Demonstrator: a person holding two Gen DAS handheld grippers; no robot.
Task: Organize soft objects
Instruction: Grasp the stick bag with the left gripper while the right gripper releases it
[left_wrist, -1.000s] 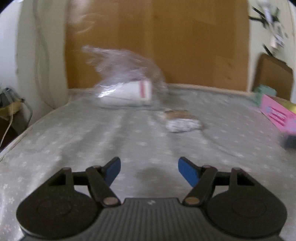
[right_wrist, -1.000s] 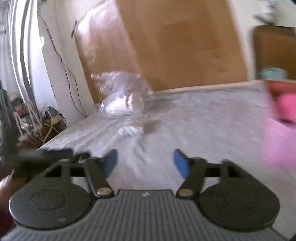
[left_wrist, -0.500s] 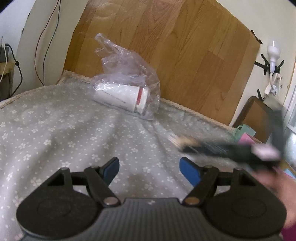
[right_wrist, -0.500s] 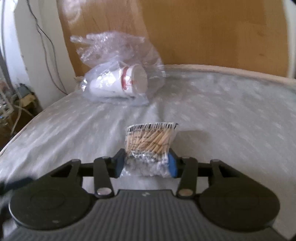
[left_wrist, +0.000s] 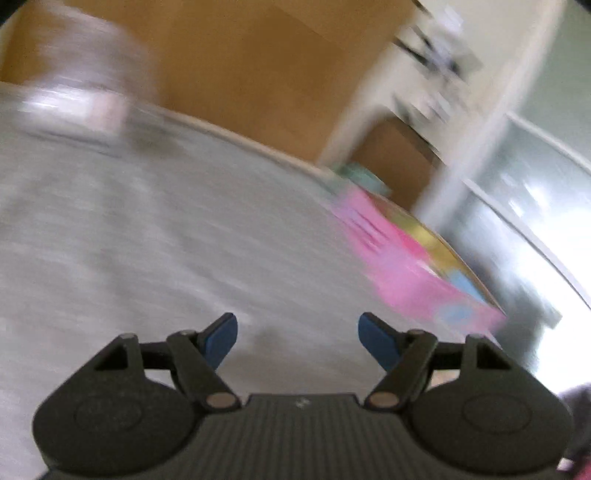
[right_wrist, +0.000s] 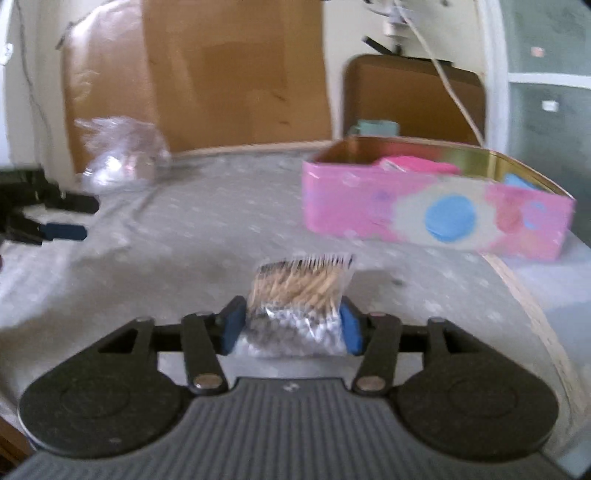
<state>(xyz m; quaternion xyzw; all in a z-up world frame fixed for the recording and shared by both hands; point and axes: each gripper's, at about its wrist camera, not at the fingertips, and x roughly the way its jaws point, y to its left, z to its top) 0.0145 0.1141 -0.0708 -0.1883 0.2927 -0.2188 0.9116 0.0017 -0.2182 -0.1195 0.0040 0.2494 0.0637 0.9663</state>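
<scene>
My right gripper (right_wrist: 291, 326) is shut on a small clear packet of cotton swabs (right_wrist: 299, 295) and holds it above the grey flowered bed sheet (right_wrist: 207, 236). A pink tin box (right_wrist: 436, 210), open at the top, stands ahead to the right with pink and blue items inside. It also shows blurred in the left wrist view (left_wrist: 413, 266). My left gripper (left_wrist: 297, 338) is open and empty over the sheet; it also shows at the left edge of the right wrist view (right_wrist: 62, 218). A clear plastic bag with paper cups (right_wrist: 118, 158) lies at the far left.
A wooden headboard (right_wrist: 236, 74) stands behind the bed. A brown cardboard box (right_wrist: 413, 96) and a teal object (right_wrist: 376, 127) sit behind the tin. The bed's edge (right_wrist: 532, 314) curves down the right side. A window (left_wrist: 517, 192) is at right.
My right gripper closed on the swab packet, lifted it and swung right toward the pink tin. My left gripper swung right fast, still open.
</scene>
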